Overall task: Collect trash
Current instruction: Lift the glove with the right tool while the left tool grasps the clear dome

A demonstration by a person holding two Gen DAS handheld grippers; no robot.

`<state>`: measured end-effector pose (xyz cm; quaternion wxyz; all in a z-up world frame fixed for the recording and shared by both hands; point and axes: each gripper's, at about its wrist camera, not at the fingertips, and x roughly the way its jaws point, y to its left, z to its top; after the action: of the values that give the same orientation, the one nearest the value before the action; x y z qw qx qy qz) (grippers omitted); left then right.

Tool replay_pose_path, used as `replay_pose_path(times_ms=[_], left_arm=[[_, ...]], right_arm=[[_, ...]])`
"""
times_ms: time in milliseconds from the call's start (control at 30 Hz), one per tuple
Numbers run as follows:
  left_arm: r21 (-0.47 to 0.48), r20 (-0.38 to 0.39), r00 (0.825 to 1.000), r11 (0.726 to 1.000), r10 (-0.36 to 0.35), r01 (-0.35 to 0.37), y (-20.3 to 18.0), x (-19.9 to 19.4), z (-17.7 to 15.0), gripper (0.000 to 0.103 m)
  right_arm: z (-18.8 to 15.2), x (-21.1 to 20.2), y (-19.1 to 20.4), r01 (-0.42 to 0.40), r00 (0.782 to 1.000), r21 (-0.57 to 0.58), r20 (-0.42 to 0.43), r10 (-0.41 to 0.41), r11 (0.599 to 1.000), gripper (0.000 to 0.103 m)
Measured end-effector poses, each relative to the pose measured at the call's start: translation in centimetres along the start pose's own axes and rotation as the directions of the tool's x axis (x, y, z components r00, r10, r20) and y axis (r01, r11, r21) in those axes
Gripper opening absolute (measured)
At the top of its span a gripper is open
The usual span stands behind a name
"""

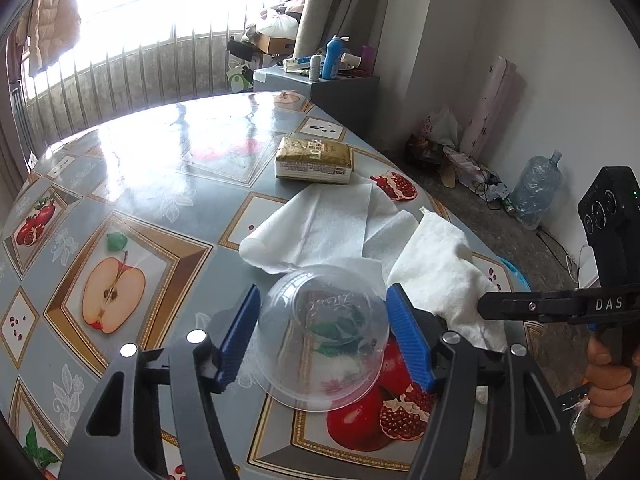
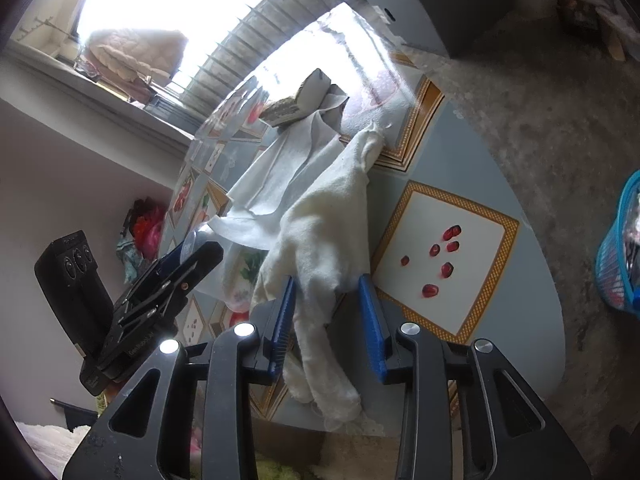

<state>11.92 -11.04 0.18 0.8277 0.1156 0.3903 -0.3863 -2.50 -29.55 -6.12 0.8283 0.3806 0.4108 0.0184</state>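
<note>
A clear plastic cup (image 1: pixel 324 336) lies tipped over on the fruit-patterned table (image 1: pixel 132 200). My left gripper (image 1: pixel 324 340) straddles the cup, and its blue pads touch both sides. Beyond the cup lie spread white paper tissues (image 1: pixel 320 224) and a crumpled white cloth (image 1: pixel 436 264). In the right wrist view the same white cloth (image 2: pixel 320 240) runs down between the blue pads of my right gripper (image 2: pixel 326 320). That gripper is open, with a gap between the cloth and the right pad. The cloth rests on the table's edge and hangs over it.
A wrapped tissue pack (image 1: pixel 314 160) sits further back on the table. A blue basket (image 2: pixel 620 248) stands on the floor to the right. A large water bottle (image 1: pixel 536 188) and clutter line the wall. A grey cabinet (image 1: pixel 320 84) stands behind the table.
</note>
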Motion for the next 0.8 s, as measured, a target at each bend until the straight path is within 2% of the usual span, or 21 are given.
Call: replay_pose_path(times_ms=[133, 267, 433, 567, 667, 800], left_arm=[[0.007, -0.007, 0.999, 0.999, 0.052, -0.052, 0.2, -0.9, -0.5, 0.063], [0.001, -0.019, 0.997, 0.997, 0.073, -0.073, 0.9, -1.8, -1.3, 0.064], [-0.012, -0.019, 0.995, 0.996, 0.093, -0.093, 1.5, -2.6, -2.0, 0.064], [-0.009, -0.053, 0.994, 0.995, 0.1, -0.101, 1.7, -2.0, -2.5, 0.066], [0.004, -0.05, 0.993, 0.994, 0.105, -0.105, 1.3, -1.8, -2.5, 0.066], [-0.008, -0.044, 0.992, 0.993, 0.115, -0.115, 1.1, -1.6, -2.3, 0.066]], right_arm=[[-0.1, -0.4, 0.3, 0.018, 1.0, -0.016, 0.023, -0.017, 1.0, 0.053], [-0.3, 0.0, 1.1, 0.052, 0.998, -0.045, 0.035, -0.051, 0.998, 0.054], [-1.1, 1.1, 2.8, 0.173, 0.984, -0.109, 0.071, -0.166, 0.979, 0.054], [-1.5, 1.8, 3.8, 0.263, 0.963, -0.155, 0.097, -0.25, 0.952, 0.045], [-1.8, 1.8, 3.8, 0.288, 0.955, -0.156, 0.115, -0.272, 0.945, 0.04], [-2.0, 1.8, 3.6, 0.303, 0.95, -0.151, 0.124, -0.286, 0.941, 0.027]])
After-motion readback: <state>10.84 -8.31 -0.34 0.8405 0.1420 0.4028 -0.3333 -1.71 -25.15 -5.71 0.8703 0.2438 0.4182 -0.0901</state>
